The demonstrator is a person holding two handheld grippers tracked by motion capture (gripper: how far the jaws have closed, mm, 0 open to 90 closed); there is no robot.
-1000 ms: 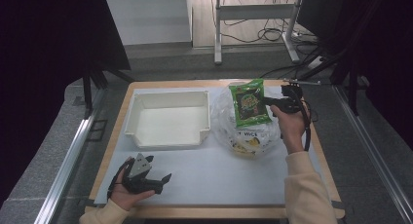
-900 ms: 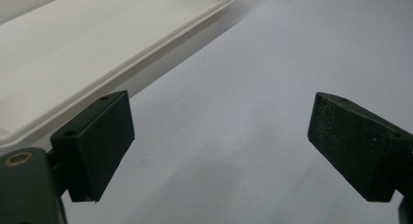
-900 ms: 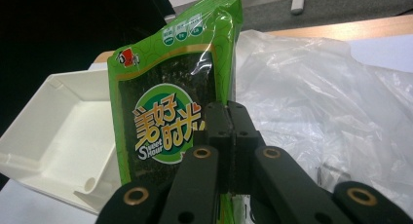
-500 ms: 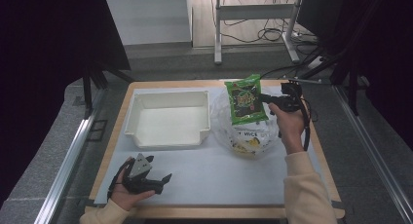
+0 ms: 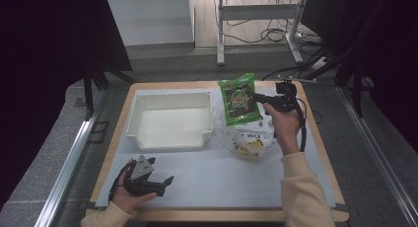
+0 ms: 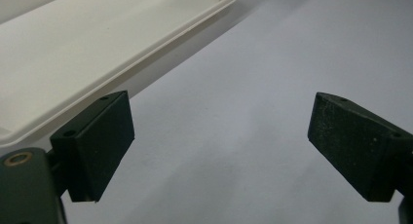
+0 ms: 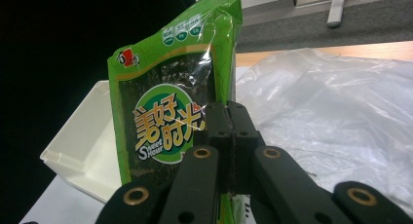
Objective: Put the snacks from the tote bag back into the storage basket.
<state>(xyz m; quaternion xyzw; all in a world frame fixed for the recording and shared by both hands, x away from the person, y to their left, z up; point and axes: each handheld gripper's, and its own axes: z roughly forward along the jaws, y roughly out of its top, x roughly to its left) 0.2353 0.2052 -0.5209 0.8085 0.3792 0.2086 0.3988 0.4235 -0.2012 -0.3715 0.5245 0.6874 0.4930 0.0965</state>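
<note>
At the left of the high view, the left gripper (image 5: 162, 182) is held low over the white mat (image 5: 222, 172) near the front edge of the surface (image 5: 111, 153), and in the left gripper view its fingers (image 6: 95, 141) are seen spread wide apart with nothing between them, bare mat lying under the gap. Just beyond it, a white plastic tray (image 5: 170, 138) is set on the mat, open side up; its rim is cut off at the top left of the left gripper view. To the right of the tray, a green seaweed snack packet (image 5: 239, 99) is held upright above the surface, between the tray and the right hand (image 5: 282, 126). On its front, large orange Chinese characters and the words "Sweet" and "Flavour" can be read in part in the right gripper view, the lower lettering being hidden behind the right gripper (image 7: 228, 136), whose fingers are closed together on the packet's edge. A small red logo at the packet's top left corner is too small to be read. Below the packet, a crumpled clear plastic bag (image 5: 246, 138) is spread on the mat; dark print on it is blurred, and the yellow contents cannot be made out.
</note>
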